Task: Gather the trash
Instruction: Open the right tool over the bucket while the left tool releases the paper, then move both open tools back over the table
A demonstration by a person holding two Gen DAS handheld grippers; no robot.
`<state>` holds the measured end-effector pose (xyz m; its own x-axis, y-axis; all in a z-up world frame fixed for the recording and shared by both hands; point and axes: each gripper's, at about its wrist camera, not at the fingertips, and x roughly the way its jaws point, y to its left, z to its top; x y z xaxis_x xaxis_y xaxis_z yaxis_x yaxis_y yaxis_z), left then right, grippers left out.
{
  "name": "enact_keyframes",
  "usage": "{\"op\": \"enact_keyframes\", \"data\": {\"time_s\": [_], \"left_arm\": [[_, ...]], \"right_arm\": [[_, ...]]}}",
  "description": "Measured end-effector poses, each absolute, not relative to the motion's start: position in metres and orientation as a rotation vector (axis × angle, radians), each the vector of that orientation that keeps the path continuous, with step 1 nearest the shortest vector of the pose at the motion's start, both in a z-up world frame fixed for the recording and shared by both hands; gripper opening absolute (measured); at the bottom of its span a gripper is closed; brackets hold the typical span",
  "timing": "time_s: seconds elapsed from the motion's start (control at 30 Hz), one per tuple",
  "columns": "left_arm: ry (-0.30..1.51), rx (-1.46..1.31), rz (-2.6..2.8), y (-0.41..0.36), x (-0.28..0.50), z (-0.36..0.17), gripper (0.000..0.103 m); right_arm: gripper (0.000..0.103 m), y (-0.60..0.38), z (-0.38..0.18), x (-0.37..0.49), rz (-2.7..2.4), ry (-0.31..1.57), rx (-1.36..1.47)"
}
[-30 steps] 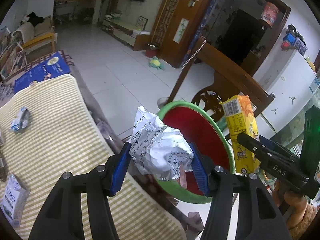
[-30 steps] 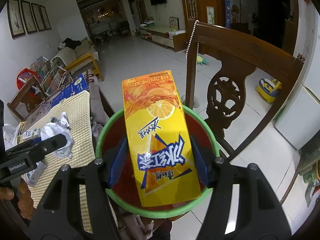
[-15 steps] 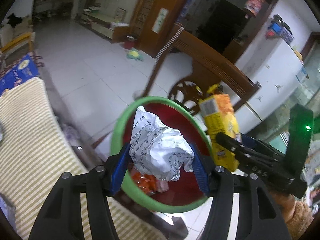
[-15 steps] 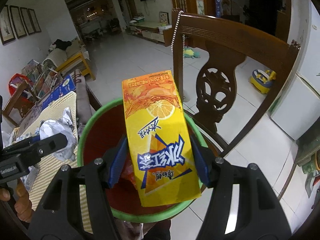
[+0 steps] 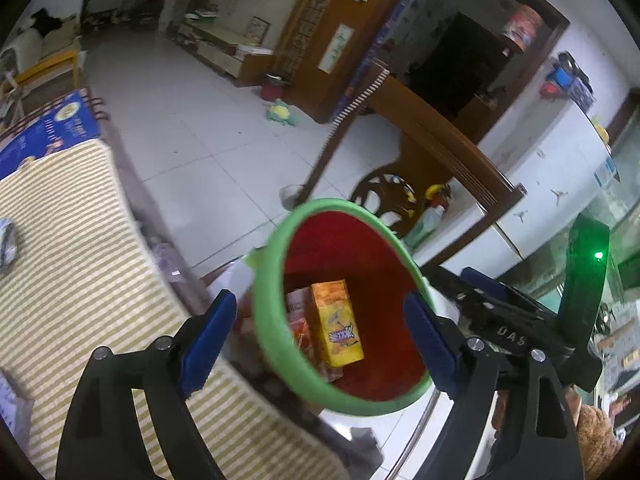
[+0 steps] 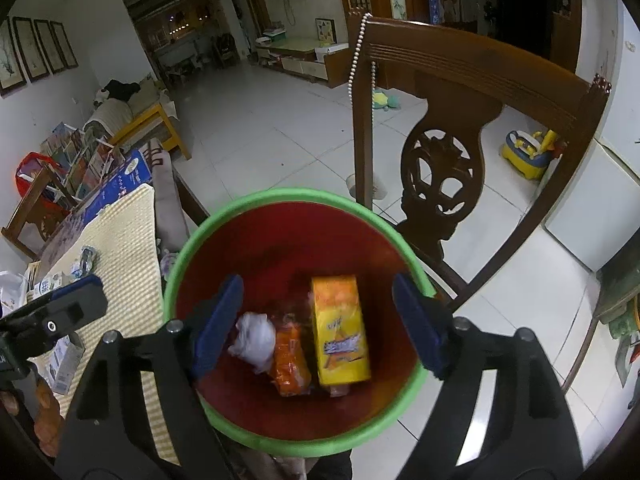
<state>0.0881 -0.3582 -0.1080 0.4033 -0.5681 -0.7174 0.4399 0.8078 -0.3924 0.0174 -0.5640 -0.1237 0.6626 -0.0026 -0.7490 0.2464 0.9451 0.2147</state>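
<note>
A red bin with a green rim (image 6: pixel 256 200) (image 5: pixel 276 240) stands beside the table. Inside it lie a yellow juice carton (image 6: pixel 340 332) (image 5: pixel 338 328), a crumpled white paper ball (image 6: pixel 254 340) and an orange wrapper (image 6: pixel 290 360). My right gripper (image 6: pixel 318 324) hangs open and empty over the bin's mouth. My left gripper (image 5: pixel 320 336) is open and empty over the bin's near rim. The right gripper's body shows at the right of the left wrist view.
A table with a yellow striped cloth (image 5: pixel 72 264) (image 6: pixel 128 248) holds small wrappers and cartons (image 6: pixel 64 360) at its left. A blue box (image 5: pixel 44 136) lies at the table's far end. A dark wooden chair (image 6: pixel 460 128) stands behind the bin on white tile floor.
Both grippers opened. The paper ball and the juice carton dropped into the bin.
</note>
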Motion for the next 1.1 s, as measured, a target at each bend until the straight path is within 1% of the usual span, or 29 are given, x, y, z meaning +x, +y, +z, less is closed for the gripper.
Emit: {"op": "enact_keyframes", "data": {"time_s": [0.1, 0.3, 0.7, 0.8, 0.83, 0.87, 0.9, 0.93, 0.97, 1.03, 1.1], "left_arm": [[0.935, -0.156, -0.587, -0.33, 0.084, -0.103, 0.082], [0.881, -0.189, -0.425, -0.25, 0.071, -0.094, 0.082], [0.846, -0.405, 0.033, -0.011, 0.027, -0.109, 0.081], [0.839, -0.418, 0.161, 0.048, 0.02, -0.113, 0.078], [0.843, -0.414, 0.21, 0.07, 0.019, -0.116, 0.071], [0.849, -0.414, 0.243, 0.085, 0.02, -0.118, 0.067], [0.856, -0.418, 0.273, 0.1, 0.021, -0.121, 0.067], [0.875, -0.43, 0.312, 0.119, 0.024, -0.128, 0.066], [0.887, -0.441, 0.328, 0.132, 0.026, -0.135, 0.065], [0.907, -0.485, 0.348, 0.156, 0.032, -0.147, 0.065], [0.929, -0.506, 0.355, 0.169, 0.041, -0.158, 0.065]], "right_arm": [[0.076, -0.547, -0.114, 0.017, -0.13, 0.811, 0.309], [0.075, -0.495, -0.096, 0.023, -0.06, 0.776, 0.272], [0.075, -0.306, -0.094, 0.039, 0.235, 0.839, 0.142], [0.075, -0.264, -0.094, 0.036, 0.292, 0.849, 0.124], [0.075, -0.249, -0.094, 0.036, 0.312, 0.855, 0.119], [0.072, -0.234, -0.095, 0.037, 0.337, 0.862, 0.113], [0.068, -0.225, -0.096, 0.036, 0.353, 0.868, 0.108], [0.06, -0.207, -0.096, 0.037, 0.386, 0.878, 0.092], [0.056, -0.194, -0.095, 0.037, 0.41, 0.881, 0.077], [0.053, -0.164, -0.093, 0.038, 0.461, 0.879, 0.04], [0.053, -0.142, -0.09, 0.039, 0.492, 0.874, 0.02]]}}
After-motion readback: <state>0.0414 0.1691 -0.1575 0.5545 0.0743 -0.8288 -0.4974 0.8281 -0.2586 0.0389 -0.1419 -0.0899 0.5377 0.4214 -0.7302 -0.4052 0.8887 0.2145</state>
